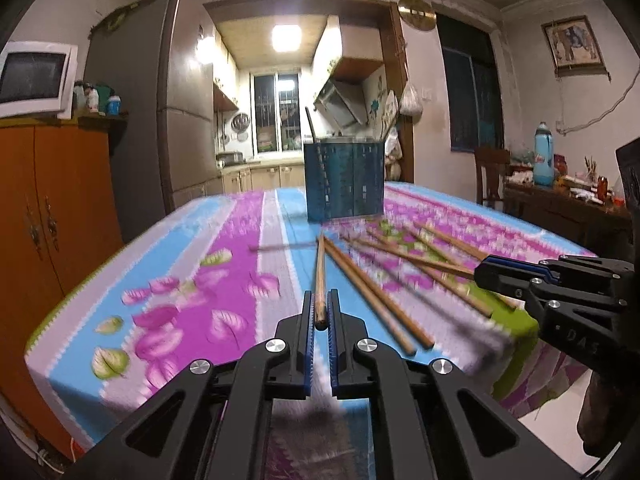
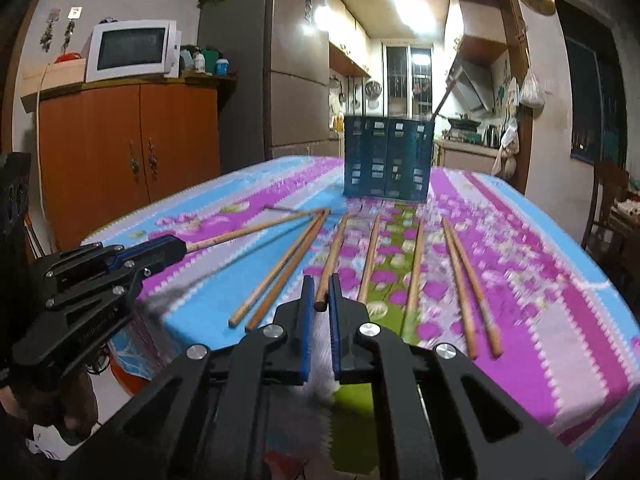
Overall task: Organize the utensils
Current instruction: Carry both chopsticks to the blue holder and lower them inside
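My left gripper (image 1: 319, 312) is shut on the near end of a wooden chopstick (image 1: 320, 276), which points away toward the blue slotted utensil holder (image 1: 344, 180) at the far side of the table. In the right wrist view my right gripper (image 2: 320, 292) is shut on another chopstick (image 2: 336, 248). Here the left gripper (image 2: 182, 248) shows at the left, with its chopstick (image 2: 248, 232) sticking out. The right gripper (image 1: 478, 272) appears at the right of the left wrist view. Several loose chopsticks (image 2: 468, 284) lie fanned on the flowered tablecloth (image 2: 540, 280) before the holder (image 2: 388, 156).
An orange cabinet (image 2: 128, 148) with a white microwave (image 2: 132, 50) stands to the left, a grey fridge (image 2: 248, 60) behind it. A chair (image 1: 490, 172) and a cluttered side table (image 1: 560, 196) are on the right. The table's near edge lies just below both grippers.
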